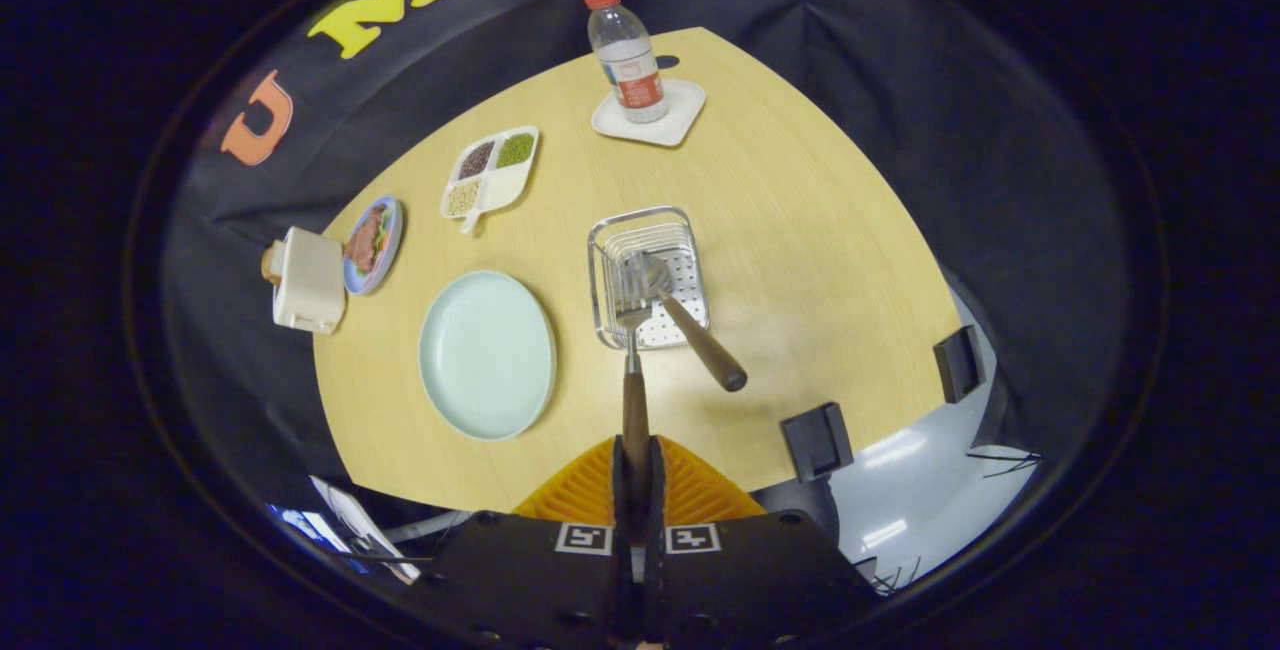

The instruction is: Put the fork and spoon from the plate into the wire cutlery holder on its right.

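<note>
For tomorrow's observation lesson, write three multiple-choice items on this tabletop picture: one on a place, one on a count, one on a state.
1. Where is the spoon?
A. on the plate
B. in the wire holder
C. beside the bottle

2. How many filled sections are in the white tray?
A. one
B. three
C. five

3. What is the hand-held gripper doing?
A. gripping the fork
B. open over the plate
C. gripping the bottle

Answers:
1 B: its bowl sits inside the wire holder.
2 B: three fillings are visible.
3 A: both fingers press the fork handle; the plate is bare.
</note>
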Motion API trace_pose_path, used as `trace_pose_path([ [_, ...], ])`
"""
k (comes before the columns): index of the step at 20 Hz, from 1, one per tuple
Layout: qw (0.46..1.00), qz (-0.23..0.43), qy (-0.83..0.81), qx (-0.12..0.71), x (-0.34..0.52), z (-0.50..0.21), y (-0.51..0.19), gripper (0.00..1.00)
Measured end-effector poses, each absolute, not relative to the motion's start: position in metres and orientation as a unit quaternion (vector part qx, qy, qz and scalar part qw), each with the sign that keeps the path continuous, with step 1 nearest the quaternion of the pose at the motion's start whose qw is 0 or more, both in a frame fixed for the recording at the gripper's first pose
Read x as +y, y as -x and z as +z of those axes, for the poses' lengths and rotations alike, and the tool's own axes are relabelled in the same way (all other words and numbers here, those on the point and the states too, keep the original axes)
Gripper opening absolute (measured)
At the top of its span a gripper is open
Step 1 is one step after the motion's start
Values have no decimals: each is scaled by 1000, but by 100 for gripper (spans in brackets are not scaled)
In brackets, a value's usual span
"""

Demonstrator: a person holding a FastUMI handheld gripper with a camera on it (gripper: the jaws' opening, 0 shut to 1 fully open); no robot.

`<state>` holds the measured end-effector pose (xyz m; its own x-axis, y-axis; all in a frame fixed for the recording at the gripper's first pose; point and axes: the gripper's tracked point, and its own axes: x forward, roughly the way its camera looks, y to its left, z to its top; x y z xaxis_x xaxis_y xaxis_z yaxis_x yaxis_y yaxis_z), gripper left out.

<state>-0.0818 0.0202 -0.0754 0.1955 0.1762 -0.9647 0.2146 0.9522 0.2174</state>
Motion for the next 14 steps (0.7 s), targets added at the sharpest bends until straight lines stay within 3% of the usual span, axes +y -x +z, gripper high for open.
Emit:
trace_pose_path([
  [7, 765, -26, -168, 621, 20, -69, 68, 5],
  [11, 772, -36, -178, 609, 15, -70, 61, 11],
  [13, 780, -35, -179, 599, 14, -63, 56, 21],
  [14, 780, -35, -182, 598, 14, -64, 57, 35],
])
